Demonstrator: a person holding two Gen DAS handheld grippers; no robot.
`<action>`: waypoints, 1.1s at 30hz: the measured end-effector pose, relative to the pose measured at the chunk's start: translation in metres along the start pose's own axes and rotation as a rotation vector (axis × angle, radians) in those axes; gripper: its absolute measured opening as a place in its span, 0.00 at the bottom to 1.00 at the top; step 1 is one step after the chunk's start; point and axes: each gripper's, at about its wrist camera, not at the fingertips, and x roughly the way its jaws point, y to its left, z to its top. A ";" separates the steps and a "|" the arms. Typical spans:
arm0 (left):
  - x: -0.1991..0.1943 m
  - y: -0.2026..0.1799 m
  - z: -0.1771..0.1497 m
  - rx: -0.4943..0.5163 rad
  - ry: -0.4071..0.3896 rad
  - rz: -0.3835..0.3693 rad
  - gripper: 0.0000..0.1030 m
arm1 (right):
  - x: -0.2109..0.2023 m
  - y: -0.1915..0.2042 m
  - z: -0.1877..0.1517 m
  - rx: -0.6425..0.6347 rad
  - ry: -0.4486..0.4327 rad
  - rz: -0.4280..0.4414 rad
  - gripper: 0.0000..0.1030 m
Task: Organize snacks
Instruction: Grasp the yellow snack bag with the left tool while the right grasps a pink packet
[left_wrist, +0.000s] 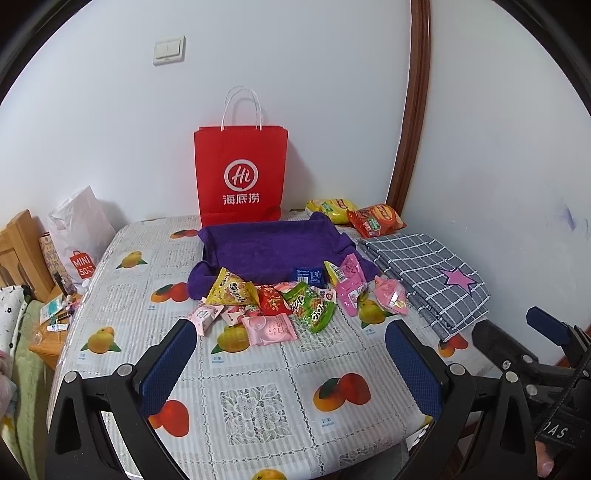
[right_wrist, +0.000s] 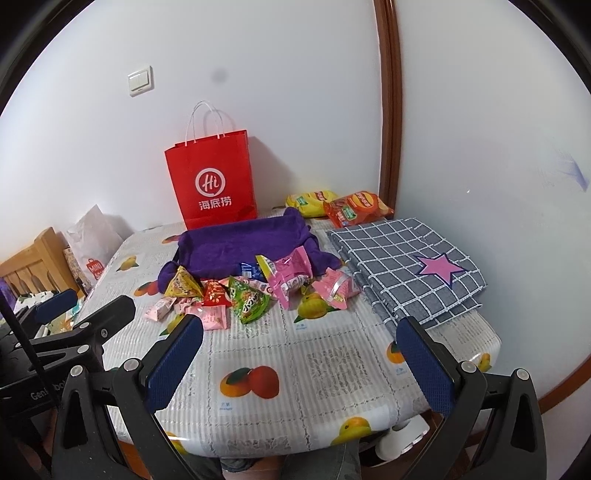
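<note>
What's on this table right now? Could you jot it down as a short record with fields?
surface: table with a fruit-print cover
container: tray lined with purple cloth, nothing visible in it
loose snacks: pile of small packets just in front of the tray
chip bags: yellow bag and red bag behind the tray
other: red paper bag against the wall, folded checked cloth at the right
left gripper: open, holding nothing
right gripper: open, holding nothing

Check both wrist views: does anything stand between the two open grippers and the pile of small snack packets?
Nothing visible does. Only bare fruit-print tablecloth separates the left gripper and right gripper from the small snack packets, heaped before the purple cloth-lined tray.
</note>
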 end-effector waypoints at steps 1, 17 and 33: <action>0.006 0.002 0.000 -0.007 0.009 0.003 1.00 | 0.004 -0.002 0.000 0.001 0.003 -0.002 1.00; 0.132 0.063 -0.020 -0.118 0.224 0.066 0.94 | 0.154 -0.071 -0.020 0.083 0.204 -0.063 0.99; 0.194 0.106 -0.021 -0.209 0.300 0.080 0.93 | 0.267 -0.060 0.001 -0.068 0.212 -0.078 0.92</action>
